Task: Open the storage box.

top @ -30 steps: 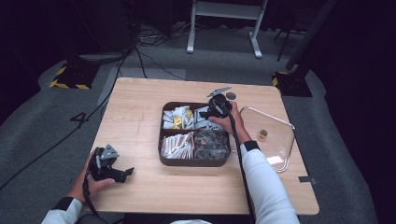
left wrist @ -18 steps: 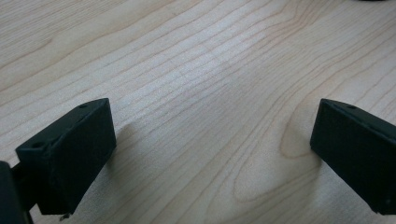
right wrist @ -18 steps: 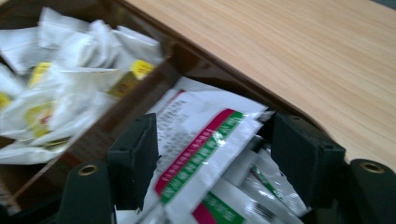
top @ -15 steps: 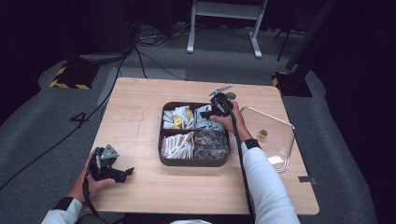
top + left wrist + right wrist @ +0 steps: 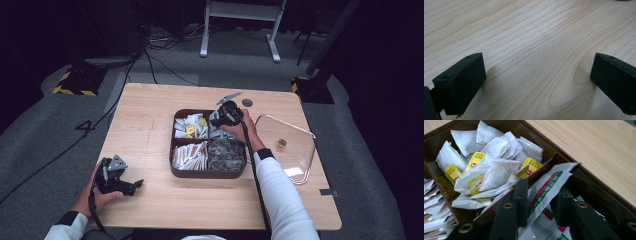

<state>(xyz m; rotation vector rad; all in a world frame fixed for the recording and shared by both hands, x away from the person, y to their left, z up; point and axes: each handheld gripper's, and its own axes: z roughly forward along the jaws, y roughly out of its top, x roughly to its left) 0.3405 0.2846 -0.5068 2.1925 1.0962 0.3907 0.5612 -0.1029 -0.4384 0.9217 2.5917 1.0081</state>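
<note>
The right gripper point(image 5: 541, 202), its jaws having just closed on a white packet point(image 5: 544, 192) above the tray point(image 5: 207, 173) (left gripper point(image 5: 536, 82) idles wide on the table point(image 5: 529, 37)), could let the thin sachet slip out.

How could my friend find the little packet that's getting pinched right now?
Look at the dark brown tray in the middle of the wooden table, in its far right compartment. The right hand-held gripper pinches one white sachet there; unlike the yellow-tagged tea bags next door, it has green and red stripes.
</note>
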